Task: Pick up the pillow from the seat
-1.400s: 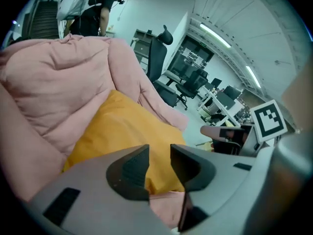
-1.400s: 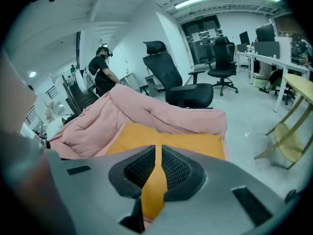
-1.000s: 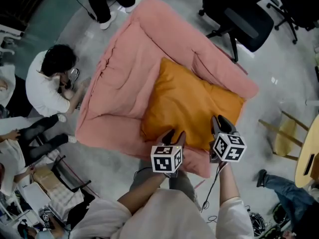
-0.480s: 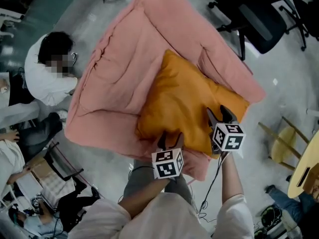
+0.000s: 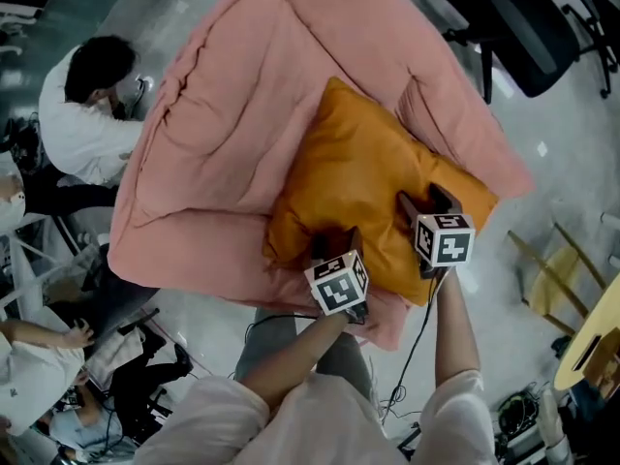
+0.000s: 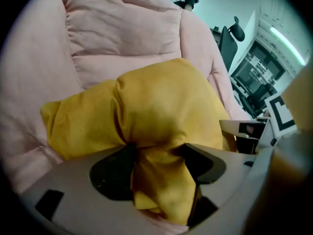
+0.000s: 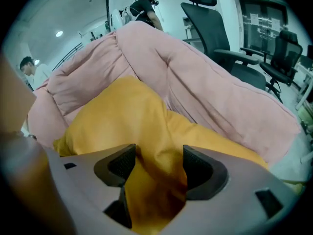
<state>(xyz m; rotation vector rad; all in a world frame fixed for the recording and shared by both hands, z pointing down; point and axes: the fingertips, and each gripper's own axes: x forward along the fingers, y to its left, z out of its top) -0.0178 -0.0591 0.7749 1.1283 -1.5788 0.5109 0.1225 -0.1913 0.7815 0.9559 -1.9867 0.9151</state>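
An orange pillow [image 5: 358,177] lies on the seat of a soft pink armchair [image 5: 223,134], leaning against its right arm. My left gripper [image 5: 335,242] is at the pillow's near edge. Its jaws are opening, with a bunched fold of the orange pillow [image 6: 156,97] still between them in the left gripper view [image 6: 156,156]. My right gripper [image 5: 426,201] is over the pillow's near right corner. Its jaws are opening too, and the orange pillow's fabric [image 7: 122,116] fills the gap in the right gripper view [image 7: 157,163].
A person in a white top [image 5: 87,124] crouches on the floor left of the armchair. Black office chairs [image 5: 528,27] stand at the upper right. A wooden stool [image 5: 554,264] is at the right. A cable [image 5: 418,347] trails on the floor by my legs.
Both pairs of jaws have spread wider around the pillow's edge. The left gripper has shifted a little to the right. The pillow still rests on the seat.
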